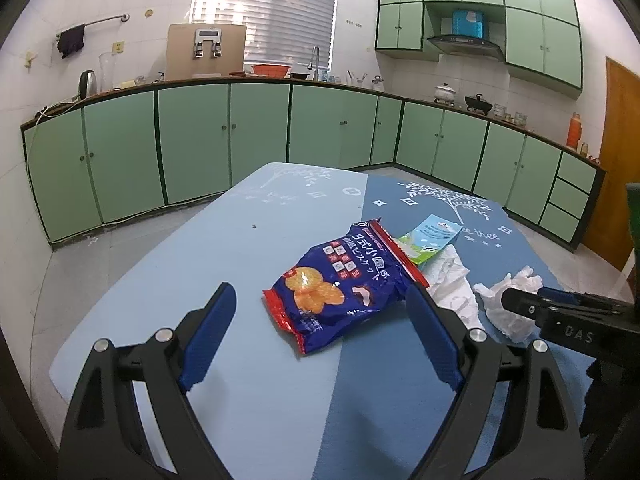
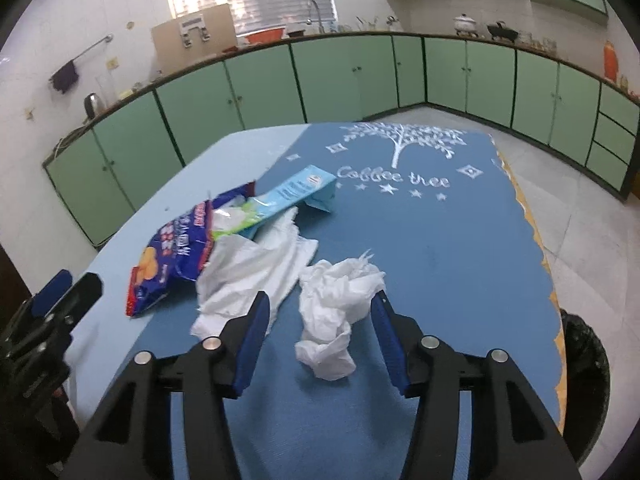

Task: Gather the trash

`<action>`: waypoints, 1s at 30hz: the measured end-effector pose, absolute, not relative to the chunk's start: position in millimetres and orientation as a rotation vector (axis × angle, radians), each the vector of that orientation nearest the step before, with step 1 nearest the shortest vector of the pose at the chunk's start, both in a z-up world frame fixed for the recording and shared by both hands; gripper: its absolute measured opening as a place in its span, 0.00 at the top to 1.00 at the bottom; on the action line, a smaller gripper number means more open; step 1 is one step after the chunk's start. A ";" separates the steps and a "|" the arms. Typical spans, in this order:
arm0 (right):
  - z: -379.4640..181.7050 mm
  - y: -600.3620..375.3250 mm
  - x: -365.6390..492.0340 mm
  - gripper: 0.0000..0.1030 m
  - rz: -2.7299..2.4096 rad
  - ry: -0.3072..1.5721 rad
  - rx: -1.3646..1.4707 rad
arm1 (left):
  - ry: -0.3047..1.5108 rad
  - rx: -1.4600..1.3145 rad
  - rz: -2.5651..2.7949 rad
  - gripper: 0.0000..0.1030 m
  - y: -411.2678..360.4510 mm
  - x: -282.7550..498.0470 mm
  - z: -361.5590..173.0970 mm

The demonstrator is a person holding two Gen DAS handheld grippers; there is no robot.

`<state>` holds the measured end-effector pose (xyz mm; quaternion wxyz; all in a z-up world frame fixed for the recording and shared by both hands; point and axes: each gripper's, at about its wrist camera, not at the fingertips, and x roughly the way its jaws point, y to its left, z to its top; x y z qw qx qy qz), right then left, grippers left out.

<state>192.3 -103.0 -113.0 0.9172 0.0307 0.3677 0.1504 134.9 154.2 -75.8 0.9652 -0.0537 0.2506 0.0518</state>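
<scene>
There, I had my right gripper [image 2: 320, 312] half-spread around the crumpled white tissue wad [image 2: 334, 312], pads not pressing it. Left of that wad lay the flat white napkin [image 2: 256, 268], then the dark-blue snack bag [image 1: 340, 284], where my left gripper [image 1: 320, 304] gaped wide and empty.

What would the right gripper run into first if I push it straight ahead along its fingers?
Most likely the crumpled white tissue, which lies on the table between the open fingers of the right gripper, neither pad pressing on it. Depth is hard to judge through the fisheye, so the fingertips might meet the tabletop first.
</scene>
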 end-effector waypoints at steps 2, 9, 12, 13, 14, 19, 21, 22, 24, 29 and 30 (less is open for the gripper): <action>-117.4 -105.7 197.0 0.49 0.296 0.768 0.059 | 0.510 -0.111 0.104 0.18 154.1 135.4 -76.6; -134.4 -113.5 206.2 0.84 0.287 0.842 0.076 | 0.512 -0.113 0.088 0.18 147.5 138.1 -76.3; -133.1 -118.6 204.3 0.90 0.295 0.831 0.088 | 0.511 -0.107 0.062 0.18 136.1 139.8 -75.1; -130.9 -121.5 202.1 0.90 0.288 0.817 0.091 | 0.512 -0.108 0.052 0.18 132.0 140.1 -74.7; -127.3 -125.6 199.1 0.90 0.278 0.797 0.094 | 0.512 -0.108 0.040 0.18 127.0 140.5 -74.3; -106.9 -151.0 187.8 0.91 0.224 0.710 0.098 | 0.518 -0.105 -0.023 0.18 95.9 145.4 -74.9; -101.5 -163.3 184.4 0.91 0.204 0.692 0.100 | 0.517 -0.096 -0.046 0.18 80.6 148.0 -76.3; -99.9 -169.4 182.8 0.91 0.199 0.686 0.104 | 0.518 -0.092 -0.052 0.18 74.8 149.3 -77.3; -98.4 -178.2 181.5 0.91 0.191 0.680 0.109 | 0.523 -0.087 -0.063 0.19 61.6 153.3 -80.8; -101.8 -193.7 177.4 0.91 0.183 0.677 0.131 | 0.559 -0.076 -0.047 0.26 40.6 170.3 -89.6; -102.5 -194.8 176.5 0.91 0.182 0.677 0.134 | 0.571 -0.073 -0.043 0.28 38.0 174.5 -91.5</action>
